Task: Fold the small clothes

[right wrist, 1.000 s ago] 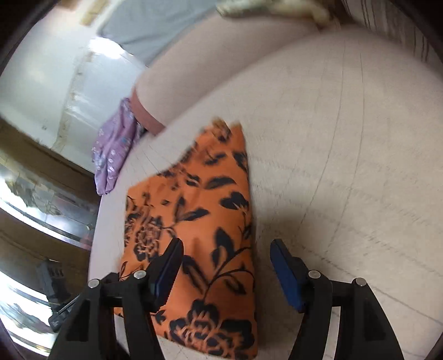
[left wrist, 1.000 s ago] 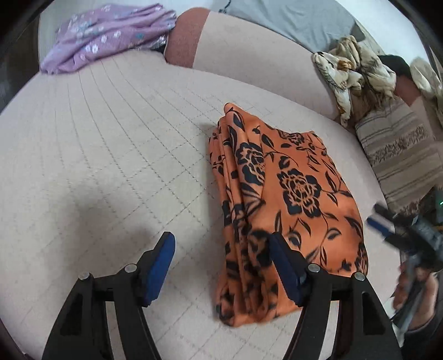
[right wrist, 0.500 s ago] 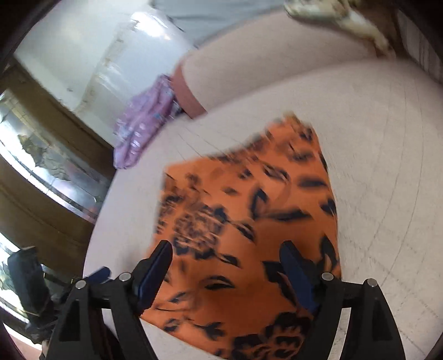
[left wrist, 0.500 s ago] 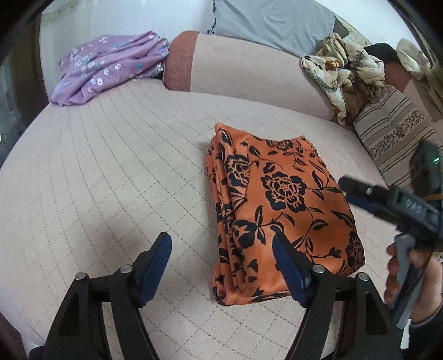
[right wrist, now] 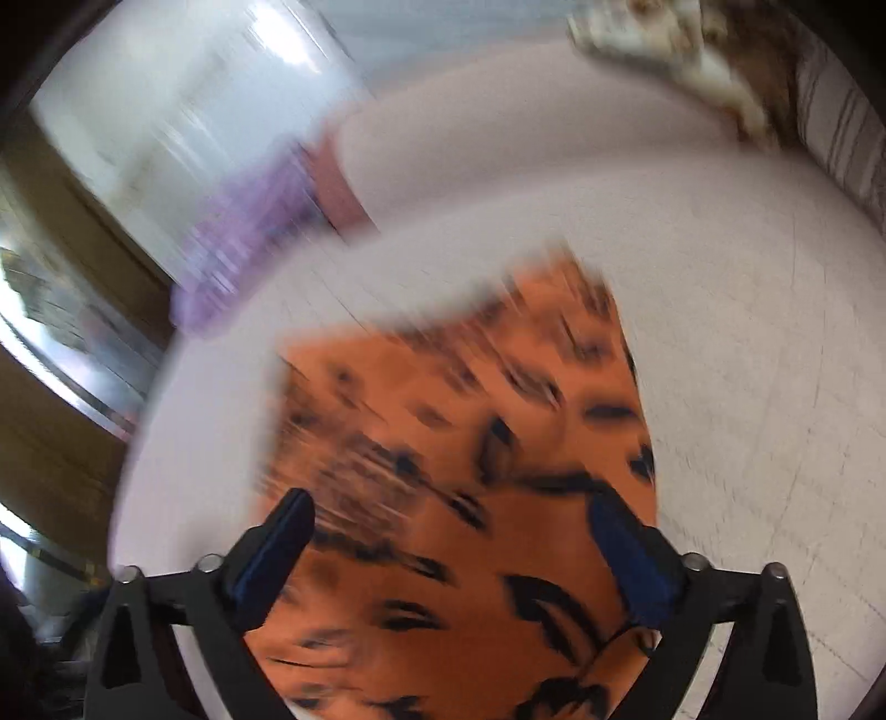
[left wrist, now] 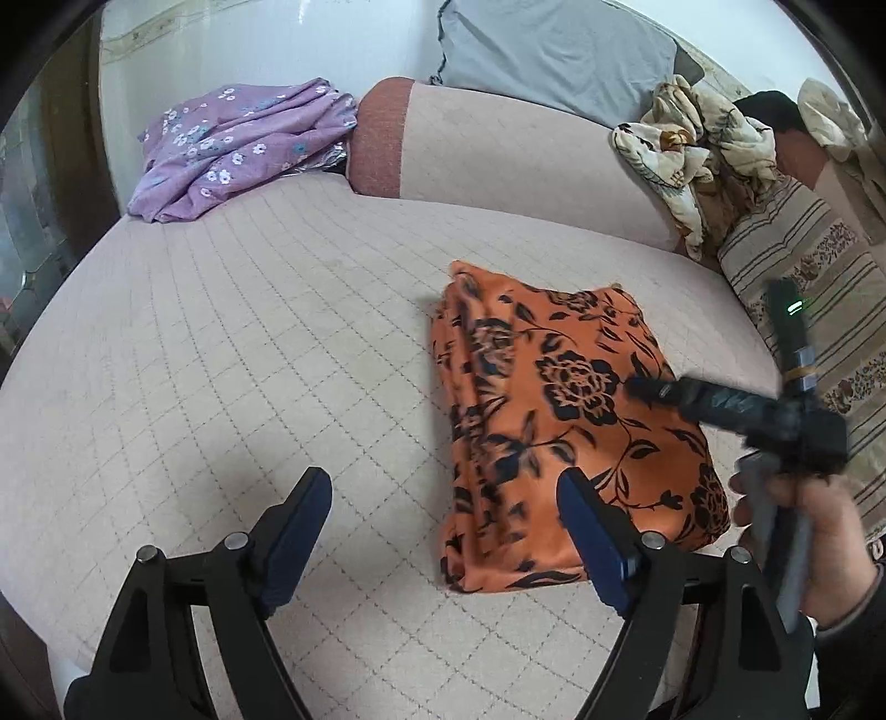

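An orange cloth with black flowers [left wrist: 559, 410] lies folded in a rough rectangle on the quilted pink couch seat [left wrist: 249, 343]. My left gripper [left wrist: 443, 526] is open and empty, held above the seat at the cloth's near left corner. My right gripper [right wrist: 448, 548] is open and empty, hovering over the cloth [right wrist: 470, 443]; that view is motion-blurred. The right gripper also shows in the left wrist view [left wrist: 747, 410], held by a hand over the cloth's right edge.
A purple flowered garment [left wrist: 238, 144] lies at the far left of the seat. A cream patterned cloth [left wrist: 692, 155] is heaped at the back right by a striped cushion [left wrist: 814, 310]. A grey pillow [left wrist: 554, 50] tops the backrest.
My left gripper has pulled back and up from the cloth. My right gripper has swung from the cloth's right side to over its middle. The cloth lies still.
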The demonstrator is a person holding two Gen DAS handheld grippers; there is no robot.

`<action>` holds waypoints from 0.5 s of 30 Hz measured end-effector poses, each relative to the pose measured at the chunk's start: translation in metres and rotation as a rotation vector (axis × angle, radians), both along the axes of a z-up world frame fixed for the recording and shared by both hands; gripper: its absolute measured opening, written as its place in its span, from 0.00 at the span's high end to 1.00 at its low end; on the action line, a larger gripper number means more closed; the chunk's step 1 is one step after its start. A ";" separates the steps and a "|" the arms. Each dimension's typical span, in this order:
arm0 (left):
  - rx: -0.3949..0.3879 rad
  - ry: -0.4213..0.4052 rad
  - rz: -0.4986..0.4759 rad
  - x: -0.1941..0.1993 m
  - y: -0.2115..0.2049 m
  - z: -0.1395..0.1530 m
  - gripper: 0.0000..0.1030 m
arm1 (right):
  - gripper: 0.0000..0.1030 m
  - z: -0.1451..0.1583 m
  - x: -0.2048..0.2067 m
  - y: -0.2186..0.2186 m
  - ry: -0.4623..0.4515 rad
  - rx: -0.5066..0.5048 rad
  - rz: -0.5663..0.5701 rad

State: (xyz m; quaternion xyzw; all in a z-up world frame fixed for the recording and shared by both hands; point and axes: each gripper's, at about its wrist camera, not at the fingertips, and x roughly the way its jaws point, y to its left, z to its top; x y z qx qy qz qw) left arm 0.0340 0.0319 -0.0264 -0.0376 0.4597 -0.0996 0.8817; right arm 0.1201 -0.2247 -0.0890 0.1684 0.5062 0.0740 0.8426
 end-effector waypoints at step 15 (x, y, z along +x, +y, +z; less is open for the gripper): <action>0.139 -0.104 0.128 -0.038 0.003 0.029 0.11 | 0.02 0.079 -0.147 0.018 -0.156 -0.300 -0.013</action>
